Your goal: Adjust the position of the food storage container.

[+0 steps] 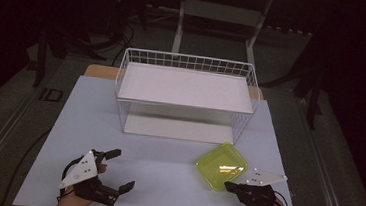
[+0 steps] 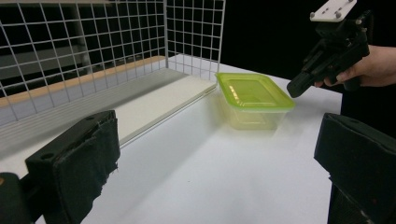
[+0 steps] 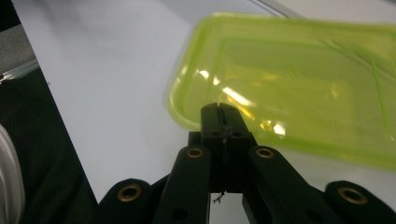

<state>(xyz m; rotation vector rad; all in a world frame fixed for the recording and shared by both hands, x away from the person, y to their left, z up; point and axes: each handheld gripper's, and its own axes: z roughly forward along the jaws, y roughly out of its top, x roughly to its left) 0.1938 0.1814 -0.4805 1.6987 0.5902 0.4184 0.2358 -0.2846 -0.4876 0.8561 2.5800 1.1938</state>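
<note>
Near the front right corner of the tabletop (image 1: 164, 181), where the green lidded container (image 1: 221, 165) sits, the clenched right tongs (image 1: 230, 186) are best parted before its rim is gripped, while the released left tongs (image 1: 121, 170) are kept clear.

No readable text

No words, labels, brand marks, numbers or signs can be read on any surface in the three views.

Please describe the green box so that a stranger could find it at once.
On the white table, look just in front of the wire shelf rack, toward its right end. There sits the lidded container, close to the right gripper. It is the one yellow-green, translucent thing.
</note>
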